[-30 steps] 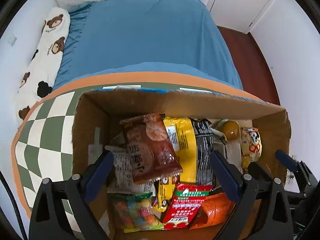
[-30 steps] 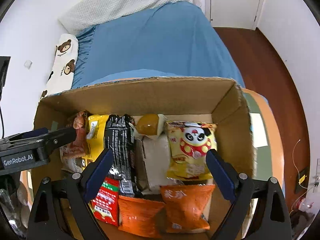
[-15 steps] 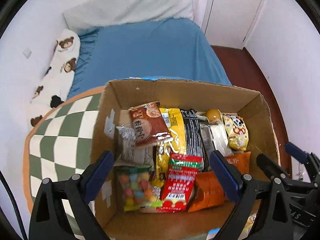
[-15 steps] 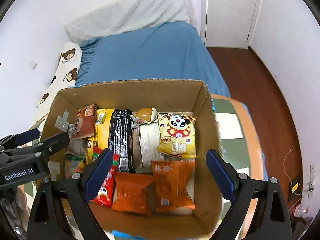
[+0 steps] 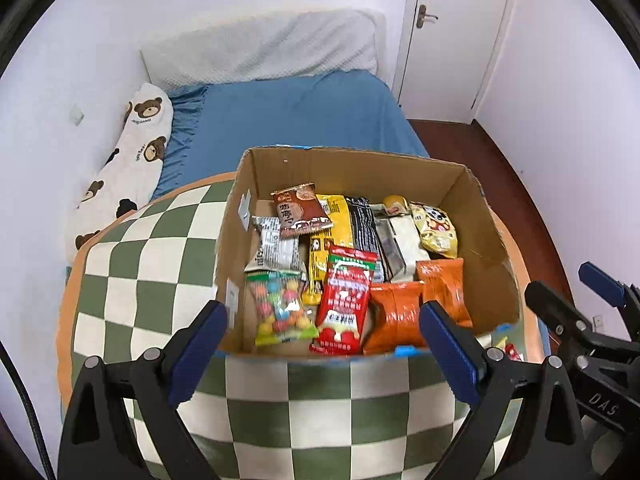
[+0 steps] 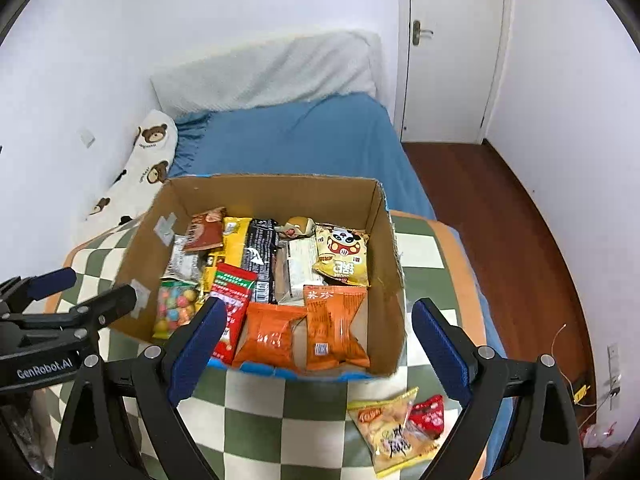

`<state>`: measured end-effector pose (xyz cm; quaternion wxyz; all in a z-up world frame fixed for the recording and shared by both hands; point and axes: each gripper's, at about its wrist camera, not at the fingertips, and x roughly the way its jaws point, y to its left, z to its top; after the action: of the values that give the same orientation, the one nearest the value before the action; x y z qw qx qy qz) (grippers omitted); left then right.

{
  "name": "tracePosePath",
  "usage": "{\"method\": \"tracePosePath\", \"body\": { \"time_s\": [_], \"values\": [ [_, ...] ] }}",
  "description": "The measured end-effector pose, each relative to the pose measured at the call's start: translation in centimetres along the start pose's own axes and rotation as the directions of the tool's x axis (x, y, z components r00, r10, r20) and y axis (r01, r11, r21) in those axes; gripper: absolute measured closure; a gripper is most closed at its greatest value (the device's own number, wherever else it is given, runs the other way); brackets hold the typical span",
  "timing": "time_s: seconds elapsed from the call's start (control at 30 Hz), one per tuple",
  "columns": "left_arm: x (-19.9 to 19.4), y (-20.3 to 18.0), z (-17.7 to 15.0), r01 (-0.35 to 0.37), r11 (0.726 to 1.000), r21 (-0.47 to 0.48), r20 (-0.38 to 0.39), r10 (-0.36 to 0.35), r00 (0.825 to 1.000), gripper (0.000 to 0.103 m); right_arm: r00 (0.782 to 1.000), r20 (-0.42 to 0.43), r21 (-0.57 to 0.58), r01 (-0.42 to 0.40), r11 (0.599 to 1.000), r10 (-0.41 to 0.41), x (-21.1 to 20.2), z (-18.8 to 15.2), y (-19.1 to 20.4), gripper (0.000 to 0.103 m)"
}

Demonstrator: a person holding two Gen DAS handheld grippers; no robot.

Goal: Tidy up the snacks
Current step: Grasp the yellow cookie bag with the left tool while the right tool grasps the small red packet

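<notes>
A cardboard box (image 5: 344,168) (image 6: 272,190) on the checkered table holds several snack packs side by side: a candy bag (image 5: 280,306), a red pack (image 5: 346,300), two orange bags (image 6: 336,326), a panda bag (image 6: 342,254). Loose on the table by the box's near right corner lie a yellow snack bag (image 6: 390,430) and a small red packet (image 6: 430,414). My left gripper (image 5: 324,356) hangs open and empty in front of the box. My right gripper (image 6: 316,348) is open and empty too, at the box's near wall.
The green-and-cream checkered table (image 5: 140,280) has an orange rim. Behind it stands a bed with a blue sheet (image 5: 296,120), a bear-print pillow (image 5: 132,160) at the left wall. A white door (image 6: 448,52) and wooden floor (image 6: 512,240) lie to the right.
Both grippers have pulled back and up from inside the box; the whole box and the table in front of it now show. The two loose packs have come into the right wrist view.
</notes>
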<state>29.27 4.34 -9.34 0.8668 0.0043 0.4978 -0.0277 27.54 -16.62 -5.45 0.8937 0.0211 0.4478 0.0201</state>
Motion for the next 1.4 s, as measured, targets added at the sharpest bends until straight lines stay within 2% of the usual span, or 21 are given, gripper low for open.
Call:
{"method": "tracePosePath", "body": {
  "time_s": [0.2,0.43,0.5,0.6,0.63,0.67,0.73,0.8,0.9,0.97,1.03,1.17,1.23,1.27,1.3,1.33,1.37,1.4],
  "values": [
    [-2.9,-0.2,-2.1,0.000,1.000,-0.002,0.046,0.000,0.999,0.005,0.999,0.049,-0.005,-0.019,1.000,0.019,-3.9,-1.6,0.8,0.007],
    [-3.8,-0.3,-3.9,-0.002,1.000,-0.025,0.049,0.004,0.999,0.005,0.996,0.035,0.069,-0.082,0.994,0.080,-5.2,-3.1,-0.3,0.007],
    [-3.2,-0.9,-4.5,0.006,1.000,-0.023,0.028,-0.005,1.000,0.005,0.996,0.006,0.119,-0.095,0.988,0.095,-4.7,-4.1,-1.8,0.007],
    [-1.2,-2.6,-5.6,0.029,1.000,-0.012,-0.037,-0.030,0.999,0.005,0.994,-0.061,0.206,-0.072,0.976,0.086,-3.2,-6.4,-5.0,0.007],
    [-0.3,-3.4,-6.0,0.040,0.999,-0.007,-0.068,-0.040,0.997,0.005,0.993,-0.083,0.237,-0.068,0.969,0.090,-2.6,-7.3,-6.2,0.009],
    [0.8,-4.2,-6.4,0.054,0.999,-0.002,-0.101,-0.054,0.993,0.005,0.990,-0.104,0.266,-0.069,0.962,0.100,-1.8,-8.2,-7.5,0.021],
    [3.2,-6.4,-7.2,0.093,0.996,0.009,-0.180,-0.090,0.980,0.005,0.981,-0.165,0.312,-0.049,0.949,0.105,0.1,-10.2,-9.9,0.038],
    [6.0,-8.9,-8.0,0.155,0.988,0.003,-0.279,-0.148,0.949,0.005,0.968,-0.220,0.375,-0.029,0.927,0.120,2.0,-12.5,-12.6,0.038],
    [10.3,-12.6,-8.9,0.231,0.972,-0.050,-0.412,-0.230,0.881,0.005,0.958,-0.264,0.429,0.013,0.903,0.112,3.7,-15.2,-15.9,0.038],
    [13.0,-14.8,-9.1,0.249,0.963,-0.098,-0.474,-0.265,0.840,0.005,0.954,-0.279,0.461,0.034,0.887,0.109,4.5,-16.8,-18.0,0.038],
    [14.9,-16.6,-9.6,0.260,0.955,-0.145,-0.506,-0.298,0.809,0.005,0.952,-0.291,0.480,0.059,0.875,0.096,5.1,-17.9,-19.6,0.038],
    [18.3,-20.0,-10.3,0.245,0.952,-0.186,-0.551,-0.307,0.776,0.005,0.948,-0.308,0.514,0.092,0.853,0.083,5.9,-19.5,-22.5,0.038],
    [19.2,-21.0,-10.9,0.233,0.954,-0.186,-0.565,-0.299,0.769,0.006,0.947,-0.312,0.515,0.098,0.851,0.080,6.1,-20.0,-23.3,0.038],
    [19.4,-21.3,-11.2,0.234,0.954,-0.187,-0.564,-0.300,0.769,0.020,0.946,-0.315,0.515,0.101,0.851,0.078,6.1,-20.1,-23.8,0.038],
    [19.5,-21.6,-11.5,0.228,0.958,-0.175,-0.559,-0.288,0.778,0.030,0.945,-0.318,0.513,0.101,0.852,0.079,6.2,-20.2,-24.1,0.038],
    [19.5,-21.7,-11.8,0.226,0.961,-0.160,-0.561,-0.277,0.780,0.049,0.944,-0.319,0.511,0.099,0.854,0.082,6.2,-20.2,-24.2,0.038],
    [19.5,-21.7,-12.1,0.235,0.959,-0.156,-0.565,-0.282,0.776,0.053,0.944,-0.321,0.505,0.097,0.858,0.082,6.3,-20.1,-24.3,0.038],
    [19.2,-21.6,-12.4,0.237,0.962,-0.135,-0.564,-0.271,0.780,0.054,0.943,-0.322,0.496,0.092,0.864,0.084,6.4,-19.9,-24.2,0.038]
  ]
}}
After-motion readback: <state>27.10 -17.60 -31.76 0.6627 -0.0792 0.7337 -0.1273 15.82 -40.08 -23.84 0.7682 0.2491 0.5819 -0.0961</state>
